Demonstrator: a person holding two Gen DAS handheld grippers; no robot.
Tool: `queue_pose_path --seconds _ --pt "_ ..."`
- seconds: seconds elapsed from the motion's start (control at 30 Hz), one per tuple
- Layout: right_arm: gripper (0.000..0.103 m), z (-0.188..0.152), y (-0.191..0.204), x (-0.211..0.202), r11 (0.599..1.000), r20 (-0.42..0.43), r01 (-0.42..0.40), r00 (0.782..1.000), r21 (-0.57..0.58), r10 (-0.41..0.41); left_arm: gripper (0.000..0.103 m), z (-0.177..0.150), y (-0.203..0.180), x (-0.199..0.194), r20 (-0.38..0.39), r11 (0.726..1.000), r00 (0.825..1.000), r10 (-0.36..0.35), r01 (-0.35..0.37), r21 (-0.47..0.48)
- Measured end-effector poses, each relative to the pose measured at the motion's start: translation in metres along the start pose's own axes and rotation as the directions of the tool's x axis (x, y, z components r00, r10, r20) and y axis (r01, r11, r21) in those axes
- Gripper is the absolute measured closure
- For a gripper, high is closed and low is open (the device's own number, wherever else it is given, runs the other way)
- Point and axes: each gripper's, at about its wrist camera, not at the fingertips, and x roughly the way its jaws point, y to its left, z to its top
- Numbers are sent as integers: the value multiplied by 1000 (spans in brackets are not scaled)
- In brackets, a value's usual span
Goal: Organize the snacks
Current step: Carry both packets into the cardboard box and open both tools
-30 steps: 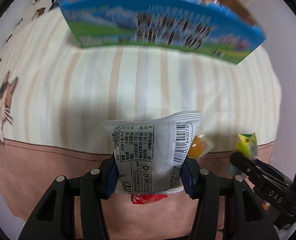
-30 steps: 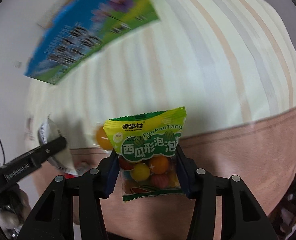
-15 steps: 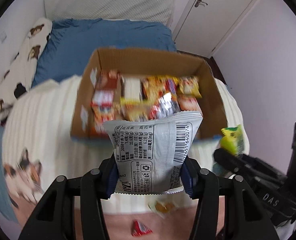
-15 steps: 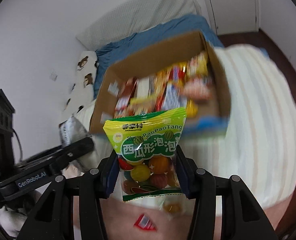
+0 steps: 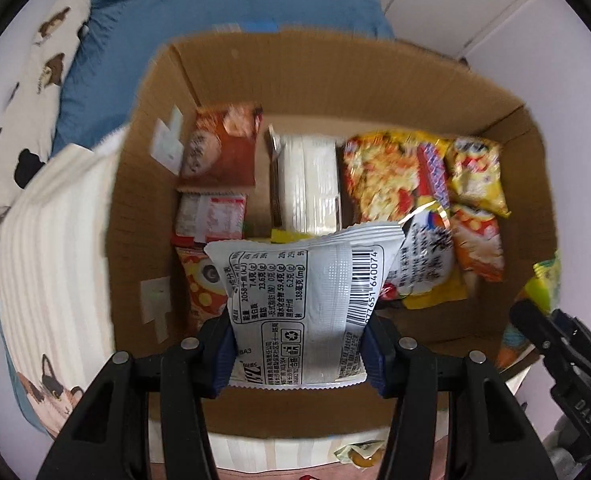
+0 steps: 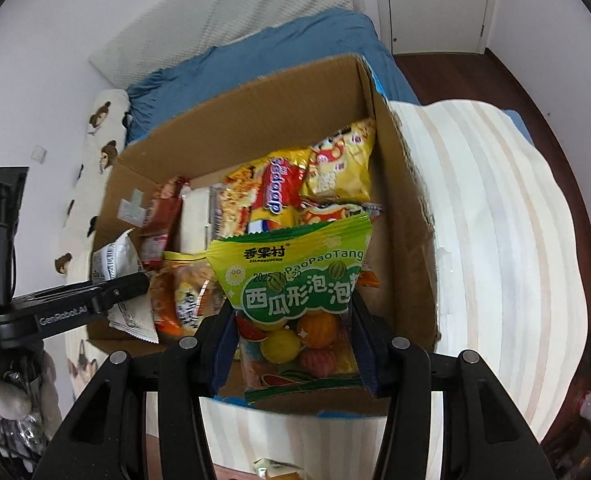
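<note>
Left gripper (image 5: 299,356) jaws pinching white packet (image 5: 303,308), right gripper (image 6: 295,356) jaws pinching green candy bag (image 6: 295,300), both hovering over box (image 5: 335,72). Risk: releasing too near front wall, packets tipping out onto bed (image 6: 495,220).

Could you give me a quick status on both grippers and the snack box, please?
Left gripper shut on white packet. Right gripper shut on green candy bag. Both above open cardboard box, already holding snacks. Nothing blocking the drop.

Even, soft indoor light with no hard shadows; both fisheye views bow straight lines and darken to black at the corners. Motion blur smears the cardboard box (image 5: 335,60) edges, while the silver packet (image 5: 307,300) print stays sharp.
</note>
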Motion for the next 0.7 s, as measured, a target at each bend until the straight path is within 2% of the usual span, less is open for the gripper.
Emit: queue_pose_path --seconds 0.07,0.1,0.13,0.17,0.2,0.23,0.3,0.37,0.47,0.53,0.6,0.7 --pt "49 -1 -4 10 1000 -31 -2 1000 19 2 53 0 -1 16 -54 1000 999 -5 5 10" --pt "44 0 -9 19 999 -62 10 998 42 -8 53 -1 0 22 -78 1000 997 -8 9 4" --pt "28 1 -10 23 999 -75 25 997 44 -22 52 -3 3 30 -107 999 994 -29 27 -19" --pt "19 0 -9 23 999 -79 32 996 35 -29 51 -4 5 33 -111 998 993 -49 46 -30" --pt "11 0 -7 23 999 -78 33 996 28 -30 45 -6 6 34 -105 998 993 -54 50 -37" --pt "10 0 -6 23 999 -84 35 996 26 -33 31 -7 7 34 -100 998 994 -46 42 -36" --pt "9 1 -3 24 999 -88 41 995 14 -39 20 -10 8 32 -89 998 994 -58 54 -40" --pt "8 2 -2 24 999 -88 52 995 8 -51 19 -13 8 28 -82 998 995 -51 48 -37" --pt "8 2 1 22 998 -90 64 994 2 -64 12 -15 7 19 -57 999 998 -38 36 -23" --pt "7 2 3 17 998 -84 66 994 -2 -66 12 -16 7 9 -36 999 998 -41 41 -24" --pt "6 1 5 13 998 -76 68 995 -14 -69 12 -19 8 -3 -6 999 999 -45 45 -30" --pt "6 -4 10 4 997 -57 68 996 -33 -70 12 -26 10 -26 79 999 997 -23 26 -33"
